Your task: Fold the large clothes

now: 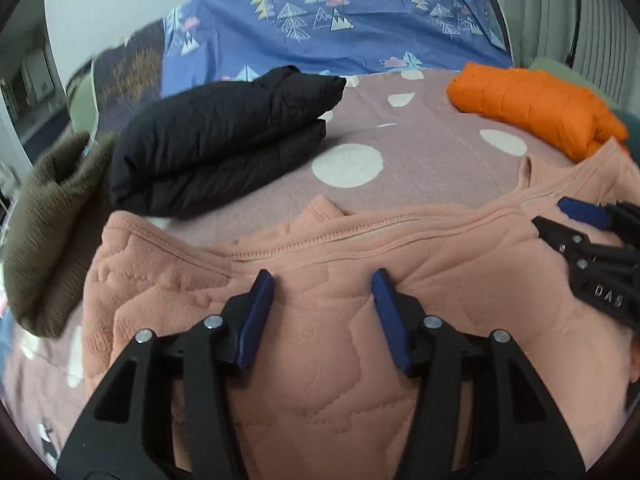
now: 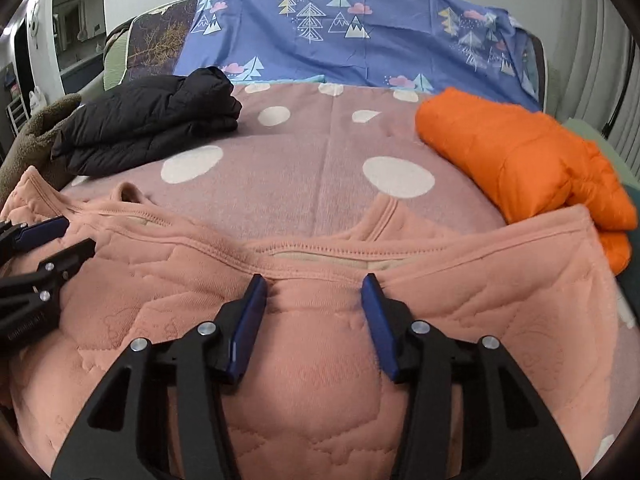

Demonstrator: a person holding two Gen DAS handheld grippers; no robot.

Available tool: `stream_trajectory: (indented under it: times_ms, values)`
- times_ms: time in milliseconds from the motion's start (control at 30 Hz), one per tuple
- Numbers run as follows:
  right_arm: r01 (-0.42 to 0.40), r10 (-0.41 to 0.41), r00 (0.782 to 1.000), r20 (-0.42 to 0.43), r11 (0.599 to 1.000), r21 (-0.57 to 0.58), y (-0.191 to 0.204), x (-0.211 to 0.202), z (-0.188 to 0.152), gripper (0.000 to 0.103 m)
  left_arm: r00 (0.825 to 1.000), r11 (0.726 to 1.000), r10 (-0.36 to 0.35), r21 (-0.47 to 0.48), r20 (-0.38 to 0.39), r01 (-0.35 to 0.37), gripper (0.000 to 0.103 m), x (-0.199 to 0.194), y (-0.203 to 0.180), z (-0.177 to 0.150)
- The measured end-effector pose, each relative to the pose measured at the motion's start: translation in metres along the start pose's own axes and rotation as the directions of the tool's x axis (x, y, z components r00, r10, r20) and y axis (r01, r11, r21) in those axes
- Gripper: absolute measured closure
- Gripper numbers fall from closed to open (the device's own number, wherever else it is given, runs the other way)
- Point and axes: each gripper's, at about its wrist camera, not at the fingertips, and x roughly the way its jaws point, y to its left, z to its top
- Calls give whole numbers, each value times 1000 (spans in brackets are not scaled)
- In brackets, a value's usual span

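A quilted pink garment [image 1: 320,360] lies spread across the near part of the bed; it also fills the near half of the right wrist view [image 2: 312,360]. Its stitched hem edge [image 1: 360,236] runs across just beyond the fingertips. My left gripper [image 1: 323,280] is open, its blue pads resting on the pink fabric near the hem. My right gripper [image 2: 314,282] is open too, on the fabric at the hem. Each gripper shows in the other's view: the right one at the right edge of the left wrist view [image 1: 560,216], the left one at the left edge of the right wrist view [image 2: 72,236].
A folded black puffer jacket [image 1: 216,140] lies at the far left, a folded orange puffer jacket [image 2: 520,160] at the far right, an olive knit garment [image 1: 48,220] at the left edge. The bed has a mauve blanket with white dots [image 2: 320,152] and a blue tree-print sheet [image 2: 360,40] behind.
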Motion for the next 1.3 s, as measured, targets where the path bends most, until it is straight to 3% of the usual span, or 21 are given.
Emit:
stream_trajectory:
  times_ms: [167,300,400,433,467,500,533,633,733,800,900,967,1033,1100,1133,1233,1300]
  values:
    - [15,-15,1000,12,1000,-15,6,-2,-1,53,1000,999,-26,-21,4,26,49,-1,6,-3]
    - [-2,1,999,43,1000,21,6,-44,0,52,997,996,-66,-59,32,68,50,-32,12,5]
    - [-124,113,988,103,987,104,-2,-85,-7,51,984,983,-142,-101,109,153,38,-66,21,3]
    - [-128,118,988,100,987,102,0,-86,-9,48,982,981,-148,-105,117,161,32,-69,21,2]
    - [-111,106,993,58,990,90,5,-75,-15,47,985,983,-140,-103,97,150,31,-63,19,0]
    - [-93,93,996,6,993,77,10,-58,-22,46,994,990,-110,-91,21,112,31,-41,14,-5]
    - [-48,48,999,3,998,32,18,-36,-33,43,996,993,-88,-75,-19,87,28,-23,10,-12]
    - [31,-30,999,43,999,-29,33,-42,-33,41,999,998,-44,-41,10,44,27,-20,1,-17]
    - [-14,14,999,37,1000,-6,26,-47,-33,43,999,999,-40,-30,15,40,27,-22,-1,-18]
    - [-22,20,999,46,998,53,20,-72,-35,45,998,996,-67,-52,19,68,27,-24,5,-19]
    - [-142,133,983,124,988,67,24,-119,-51,48,996,994,-86,-64,28,88,28,-24,9,-20]
    - [-148,142,984,103,988,52,33,-129,-73,51,996,994,-85,-61,26,86,28,-24,8,-19]
    - [-133,134,991,-25,991,34,41,-103,-102,51,996,994,-87,-59,28,88,28,-23,8,-19]
    - [-99,99,995,-8,995,-33,46,-97,-113,50,996,995,-87,-52,30,89,27,-23,7,-19]
    - [-100,100,995,-11,995,-14,44,-106,-108,51,996,995,-84,-49,30,85,27,-24,6,-19]
    - [-177,177,984,2,982,68,37,-139,-98,51,995,994,-93,-57,27,94,27,-23,8,-19]
    - [-174,173,984,26,985,5,46,-153,-104,51,995,993,-98,-62,29,100,27,-24,10,-20]
